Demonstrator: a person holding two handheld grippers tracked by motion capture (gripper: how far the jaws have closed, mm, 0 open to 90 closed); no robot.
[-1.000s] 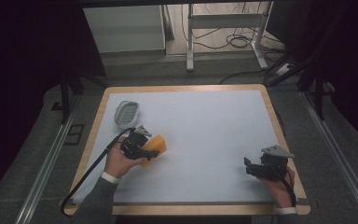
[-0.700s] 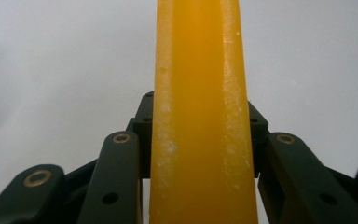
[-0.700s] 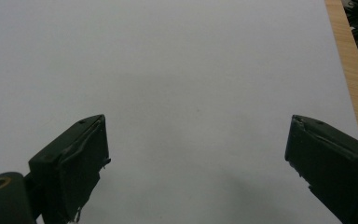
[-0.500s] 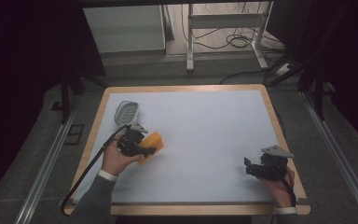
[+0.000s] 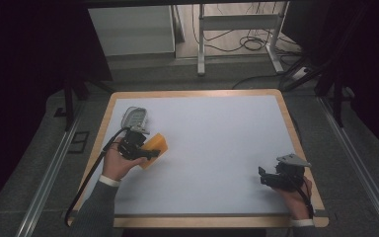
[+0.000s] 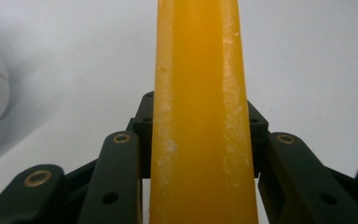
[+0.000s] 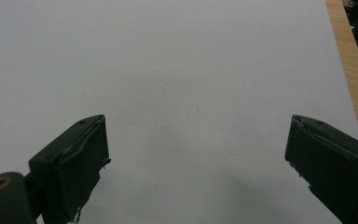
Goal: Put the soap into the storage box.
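Two grippers work over the white table (image 5: 212,133). The left gripper (image 5: 150,152), near the table's left wooden edge, clamps an orange block (image 5: 155,146), just short of a grey-white dish (image 5: 134,117). The right gripper (image 5: 262,177), jaws spread wide, sits near the right edge; bare surface lies between.

- The high view looks forward and down from the person's side, taking in the whole table (image 5: 217,148) from near edge to far edge, with floor beyond.
- The left gripper view sits very close, looking along its jaws at the orange block (image 6: 198,112) over the white surface near the left edge.
- The right gripper view looks low across the white surface, the wooden right edge (image 7: 349,60) at its upper right.
- All three share the white tabletop.
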